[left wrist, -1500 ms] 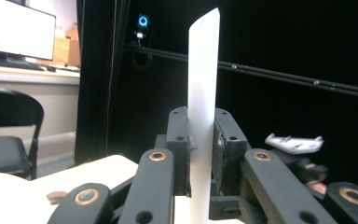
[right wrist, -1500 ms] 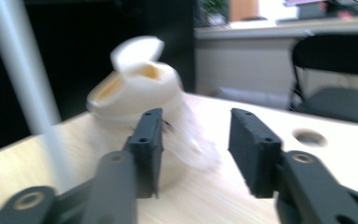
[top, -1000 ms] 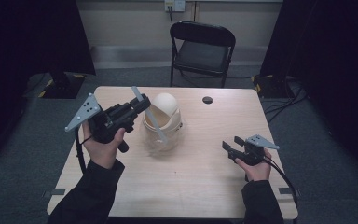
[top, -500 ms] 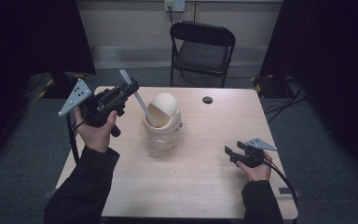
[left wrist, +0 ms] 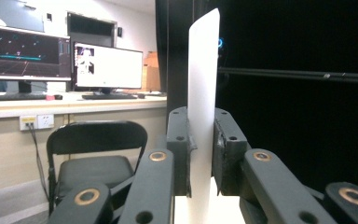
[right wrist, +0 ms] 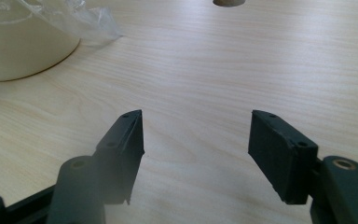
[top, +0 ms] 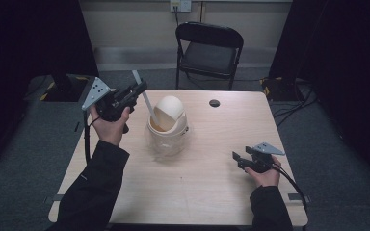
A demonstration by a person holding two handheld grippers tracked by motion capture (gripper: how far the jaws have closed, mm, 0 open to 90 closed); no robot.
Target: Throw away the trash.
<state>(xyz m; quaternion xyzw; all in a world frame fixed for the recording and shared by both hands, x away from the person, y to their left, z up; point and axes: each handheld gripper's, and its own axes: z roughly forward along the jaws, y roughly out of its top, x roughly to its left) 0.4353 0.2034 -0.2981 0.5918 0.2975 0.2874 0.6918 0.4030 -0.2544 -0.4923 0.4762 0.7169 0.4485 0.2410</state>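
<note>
A beige bin [top: 167, 140] with a domed swing lid [top: 169, 107] and a clear plastic liner stands mid-table. My left gripper [top: 138, 88] is raised at the bin's upper left and shut on a long white strip [top: 144, 98]. The strip slants down to the bin's opening beside the lid; whether its end is inside I cannot tell. In the left gripper view the strip [left wrist: 200, 70] stands upright, pinched between the left gripper's [left wrist: 200, 114] pads. My right gripper [top: 236, 159] rests low over the table at the right, open, with bare wood between the fingers of the right gripper [right wrist: 196, 123].
The bin's base [right wrist: 18, 46] and crumpled liner [right wrist: 88, 18] lie ahead-left of the right gripper. A round cable hole [top: 214, 103] sits near the table's far edge. A black folding chair [top: 209, 48] stands behind the table [top: 207, 192]. Monitors [left wrist: 107, 67] stand on a far counter.
My left hand has drawn left and back from above the bin, carrying the strip, which now slants from the gripper down to the bin's mouth. The right hand has barely shifted.
</note>
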